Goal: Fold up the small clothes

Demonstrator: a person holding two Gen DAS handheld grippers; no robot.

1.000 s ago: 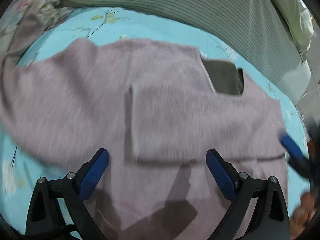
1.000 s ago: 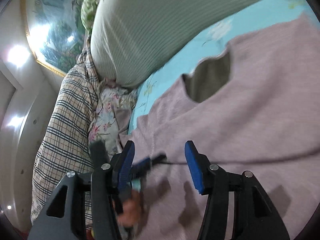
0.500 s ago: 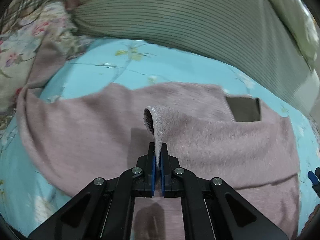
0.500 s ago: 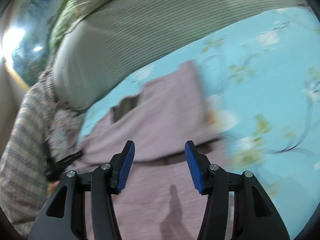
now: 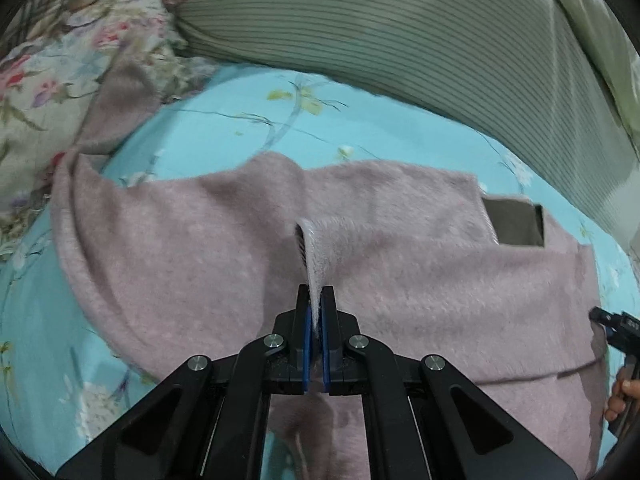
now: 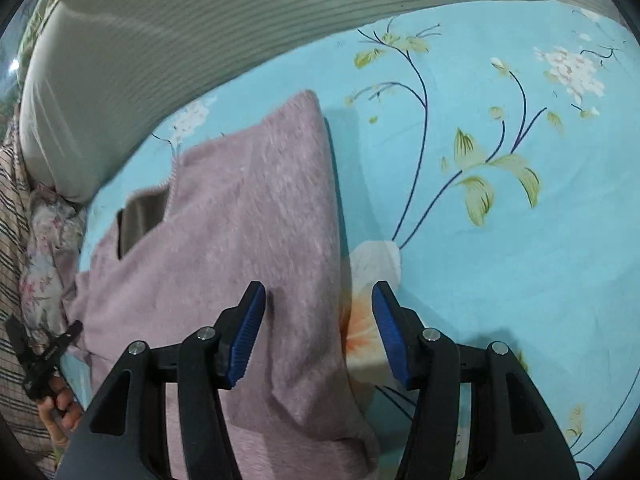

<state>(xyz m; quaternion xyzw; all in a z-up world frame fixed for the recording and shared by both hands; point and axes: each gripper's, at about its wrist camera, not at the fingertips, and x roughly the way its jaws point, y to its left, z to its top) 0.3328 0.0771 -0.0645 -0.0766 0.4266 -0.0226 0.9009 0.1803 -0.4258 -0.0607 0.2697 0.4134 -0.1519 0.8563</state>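
No legible text, label, brand, number or sign in either wrist view. Small pale marks on the right gripper (image 5: pixel 624 326), at 3 o'clock in the left view, are too small to read.

Sweater (image 5: pixel 400 280): dusty mauve-pink, fuzzy, plain; olive-grey inside at neck opening.
Sheet (image 6: pixel 500 240) under sweater: turquoise, printed with dark blue stems, yellow-green leaves, white blossoms, one orange-white flower.
Pillow (image 5: pixel 400 32) beyond sweater: grey-green, fine dark stripes.
Floral cloth (image 5: pixel 60 80) left of pillow: beige, pink-red flowers.
Pads (image 6: pixel 248 336): blue on black.
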